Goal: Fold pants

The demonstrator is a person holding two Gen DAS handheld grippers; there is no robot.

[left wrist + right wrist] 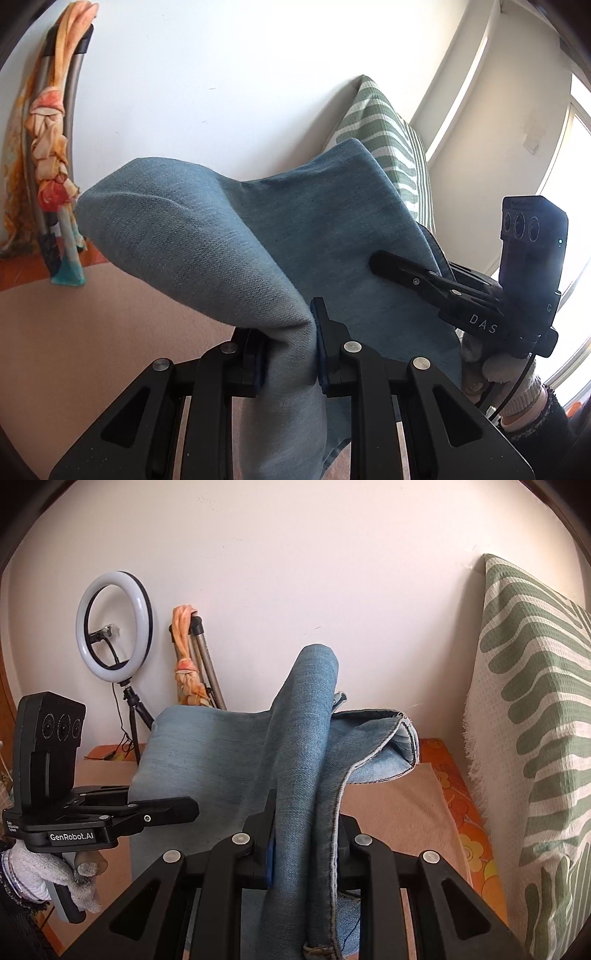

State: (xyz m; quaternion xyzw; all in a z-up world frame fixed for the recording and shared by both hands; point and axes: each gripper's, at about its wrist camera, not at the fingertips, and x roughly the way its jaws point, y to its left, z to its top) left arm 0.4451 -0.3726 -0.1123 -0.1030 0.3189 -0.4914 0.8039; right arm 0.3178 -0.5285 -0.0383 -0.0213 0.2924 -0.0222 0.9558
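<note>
The blue denim pants [229, 236] hang lifted in the air between both grippers, above the peach-covered surface [92, 332]. My left gripper [290, 350] is shut on a bunched fold of the pants. My right gripper [308, 834] is shut on another bunched edge with a stitched seam of the pants [295, 760]. The right gripper also shows in the left wrist view [384, 263], clamped on the denim. The left gripper shows in the right wrist view [184, 808], at the pants' left edge. A hemmed opening [402, 734] sticks out to the right.
A green-and-white striped cushion [535, 720] leans against the white wall at the right. A ring light on a tripod [114, 627] and a stand draped with an orange scarf [184, 657] are at the back left. An orange floral sheet [461, 801] edges the peach cover.
</note>
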